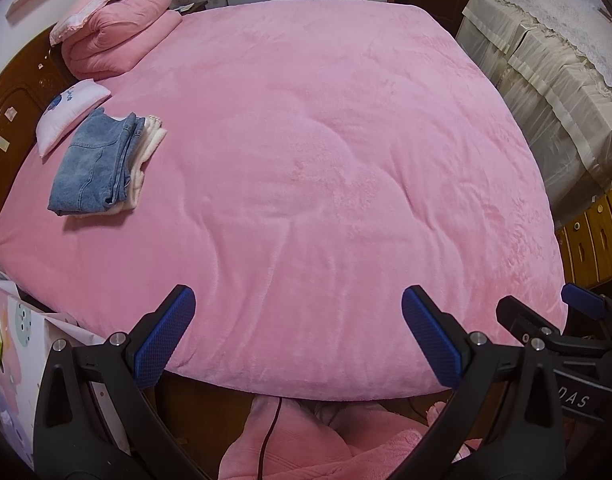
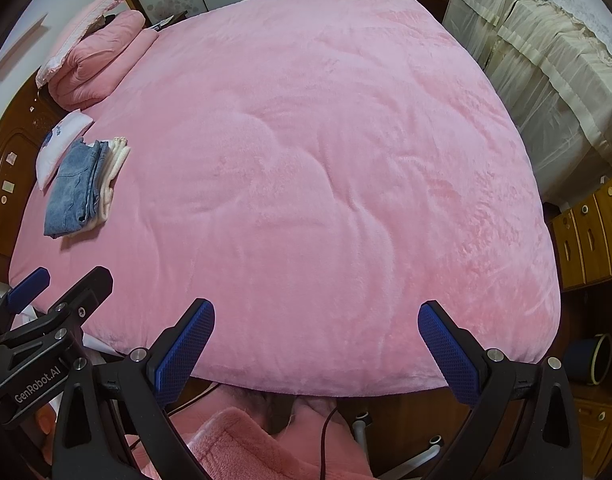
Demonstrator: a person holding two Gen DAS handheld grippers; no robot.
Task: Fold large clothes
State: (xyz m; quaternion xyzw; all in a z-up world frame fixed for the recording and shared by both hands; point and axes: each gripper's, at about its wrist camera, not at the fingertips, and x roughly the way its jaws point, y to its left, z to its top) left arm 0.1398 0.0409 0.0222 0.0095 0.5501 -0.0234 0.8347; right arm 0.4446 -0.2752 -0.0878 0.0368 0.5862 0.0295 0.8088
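**A:** What do my 2 wrist cameras show?

**B:** I see a bed (image 1: 306,160) covered by a smooth pink plush blanket (image 2: 325,180). My left claw (image 1: 298,336) hangs above the near edge with its 2 blue-padded fingers spread wide, nothing between them. My right claw (image 2: 315,344) sits just beside it, likewise spread and holding nothing.

**A:** Where are the clothes?

**B:** Far to the left, near the wooden headboard (image 1: 10,120), there is a folded stack: blue jeans (image 1: 94,164) on top of a cream garment (image 1: 146,148). Both claws are well apart from it. A small white pillow (image 1: 70,108) lies just beside the stack, and a rolled pink quilt (image 1: 118,36) with a pink pillow on it sits further back.

**A:** Anything close to me?

**B:** Pink fleece fabric (image 2: 234,436) bunches below the bed's edge, under both claws. I cannot tell what it is.
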